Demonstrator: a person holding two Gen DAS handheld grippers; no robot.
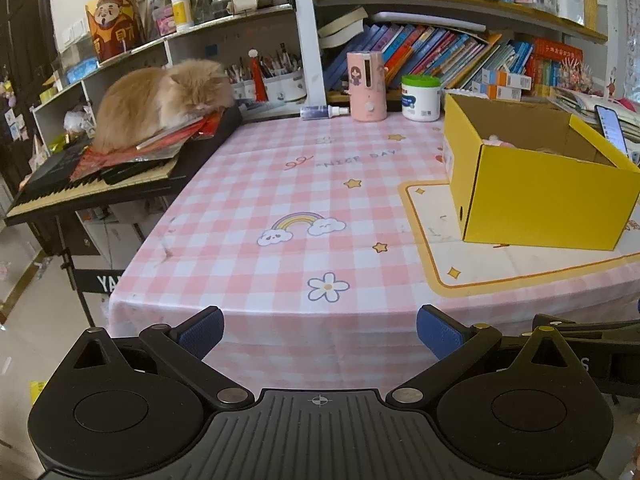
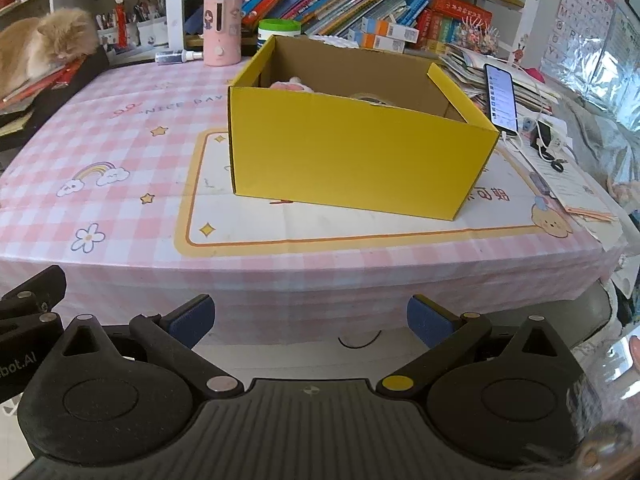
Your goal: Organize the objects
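Note:
An open yellow cardboard box [image 2: 352,152] stands on a cream mat on the pink checked table; it also shows at the right in the left wrist view [image 1: 548,196]. Inside it a pink soft item [image 2: 294,84] and a roll-like object [image 2: 372,98] peek over the rim; the rest of the contents are hidden. My left gripper [image 1: 320,336] is open and empty, held before the table's front edge. My right gripper [image 2: 308,322] is open and empty, in front of the table edge below the box.
A pink dispenser [image 1: 366,86], a white jar with a green lid [image 1: 421,98] and a spray bottle [image 1: 324,112] stand at the table's back. A ginger cat [image 1: 160,100] lies on a keyboard [image 1: 80,188] at the left. A phone [image 2: 500,96] and papers lie at the right.

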